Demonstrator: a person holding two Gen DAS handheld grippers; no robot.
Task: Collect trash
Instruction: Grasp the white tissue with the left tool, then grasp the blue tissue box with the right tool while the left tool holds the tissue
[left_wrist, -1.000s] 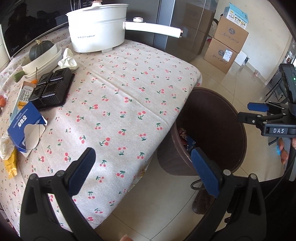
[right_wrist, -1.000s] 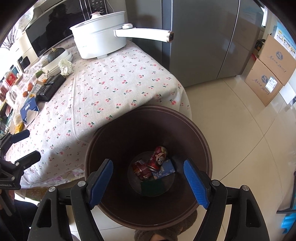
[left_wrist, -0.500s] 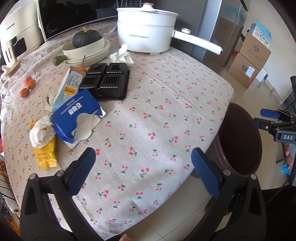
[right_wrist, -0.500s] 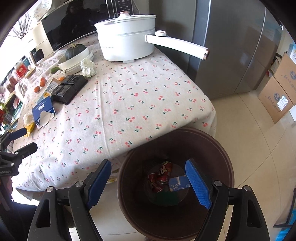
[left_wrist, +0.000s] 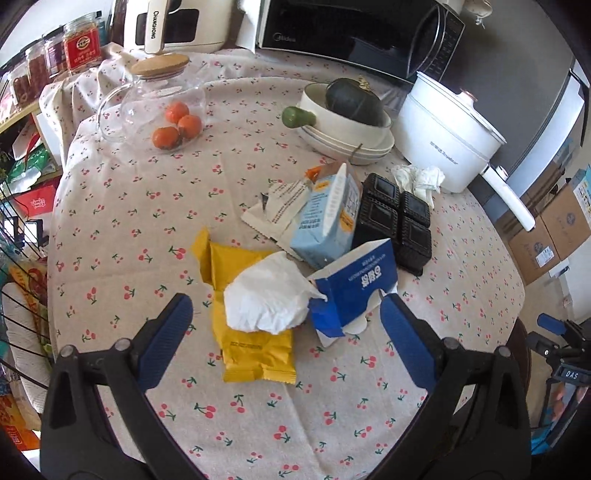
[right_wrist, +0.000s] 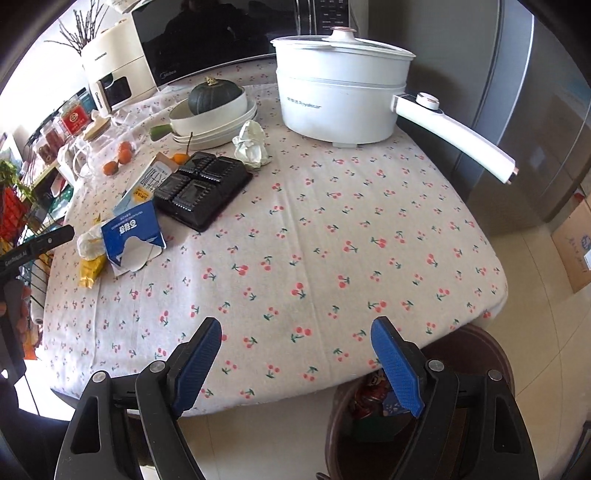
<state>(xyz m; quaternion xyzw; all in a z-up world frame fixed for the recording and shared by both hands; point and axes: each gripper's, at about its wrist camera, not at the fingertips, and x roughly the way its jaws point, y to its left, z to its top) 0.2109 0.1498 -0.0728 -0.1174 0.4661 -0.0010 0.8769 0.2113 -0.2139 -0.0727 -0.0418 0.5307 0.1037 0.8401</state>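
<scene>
The trash lies in a heap on the near left of the cherry-print table (left_wrist: 147, 229): a crumpled white tissue (left_wrist: 267, 297) on a yellow wrapper (left_wrist: 255, 347), touching a torn blue box (left_wrist: 356, 291), with a pale blue carton (left_wrist: 328, 218) and black tray (left_wrist: 397, 218) just beyond. The left gripper (left_wrist: 286, 332) hangs over the tissue, jaws wide apart and empty, so this looks like the approach to a pick; next it likely must drop and close on the tissue. The right gripper (right_wrist: 295, 362), also spread and empty, hovers at the near table edge beside the brown bin (right_wrist: 491, 354), which holds some scraps.
</scene>
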